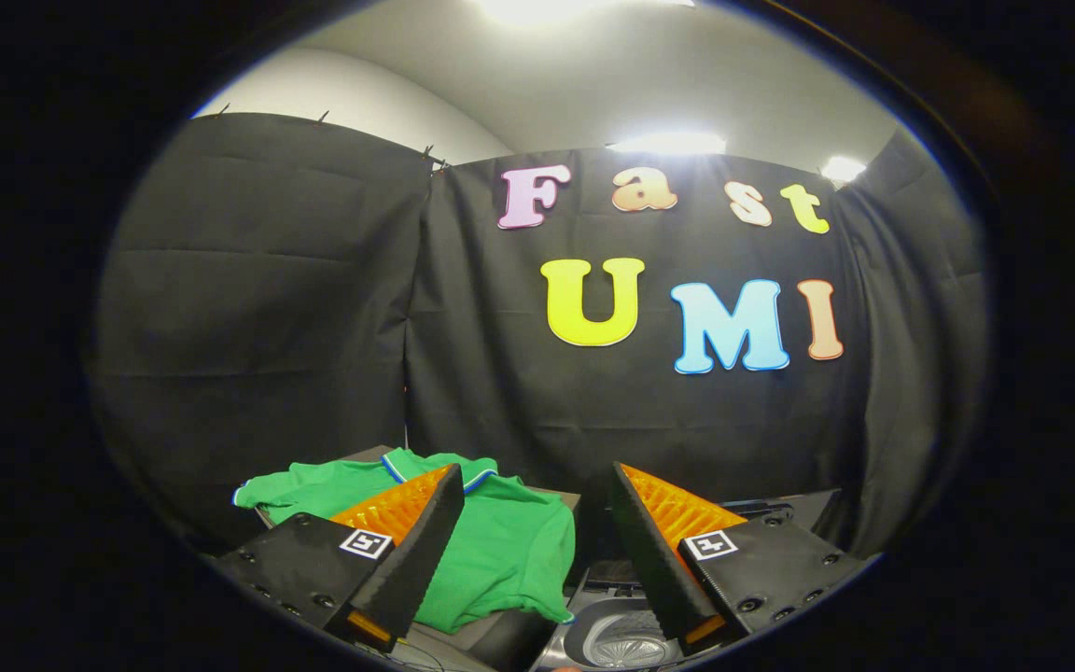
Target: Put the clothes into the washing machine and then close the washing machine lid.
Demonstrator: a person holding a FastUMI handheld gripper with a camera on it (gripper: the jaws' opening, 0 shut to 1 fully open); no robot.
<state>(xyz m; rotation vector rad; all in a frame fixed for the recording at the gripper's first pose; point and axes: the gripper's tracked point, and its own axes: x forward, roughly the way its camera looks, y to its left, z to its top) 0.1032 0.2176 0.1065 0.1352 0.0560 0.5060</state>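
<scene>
A green shirt [500, 541] with a blue-and-white collar lies spread over a low stand, beyond and partly behind my left finger [407, 551]. My gripper [537, 485] is open, its fingers wide apart with nothing between them. Low down between the fingers I see the top of the washing machine [617, 639], with its round drum opening showing; the right finger [659, 551] covers part of it. The machine's raised lid [803, 509] shows as a dark panel just beyond the right finger.
Black cloth walls [295, 308] close the booth behind the shirt and the machine. The stand under the shirt [379, 455] shows a grey corner at the back. Bright ceiling lights [668, 142] shine above the cloth.
</scene>
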